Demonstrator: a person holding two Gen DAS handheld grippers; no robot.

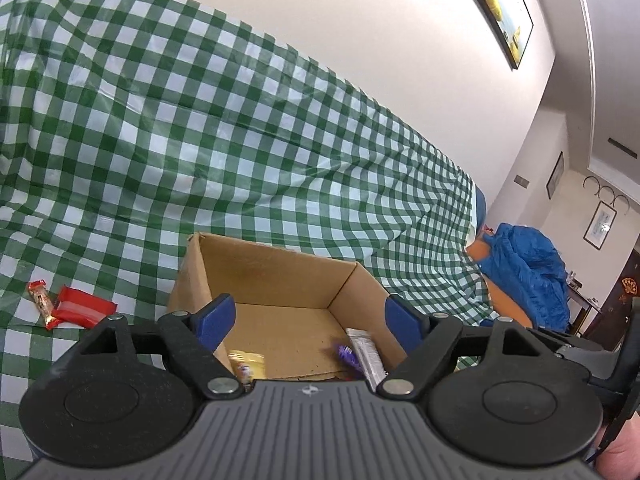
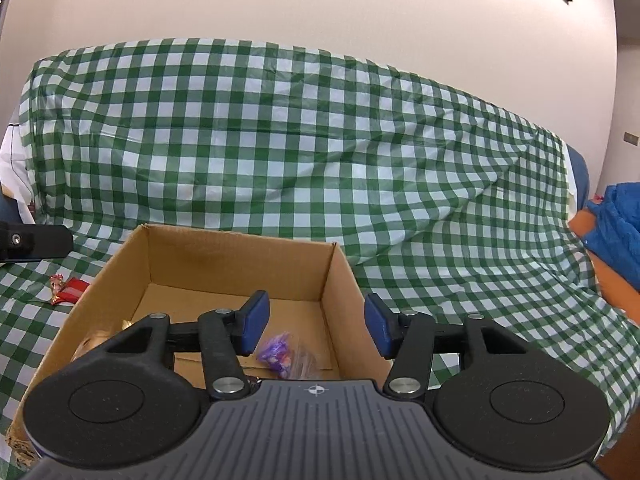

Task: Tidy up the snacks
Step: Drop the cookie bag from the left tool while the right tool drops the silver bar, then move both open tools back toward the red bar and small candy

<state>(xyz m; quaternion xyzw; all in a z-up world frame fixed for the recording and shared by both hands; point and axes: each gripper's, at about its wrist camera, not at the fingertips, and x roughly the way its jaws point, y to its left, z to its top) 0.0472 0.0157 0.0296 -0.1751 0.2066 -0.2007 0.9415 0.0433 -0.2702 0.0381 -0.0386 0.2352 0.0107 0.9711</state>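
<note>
Green-checked cloth is draping the seat under a pale wall. Cardboard box is sitting lower centre, already holding a silver bar, purple sweet and gold packet. I am holding my left tongs wide and my right tongs partly parted, both empty. Red wafer pack and small red bar are still lying outside, lower left.

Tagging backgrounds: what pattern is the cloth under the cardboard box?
Green-and-white check. The cloth under the cardboard box shows best in the right wrist view.
</note>
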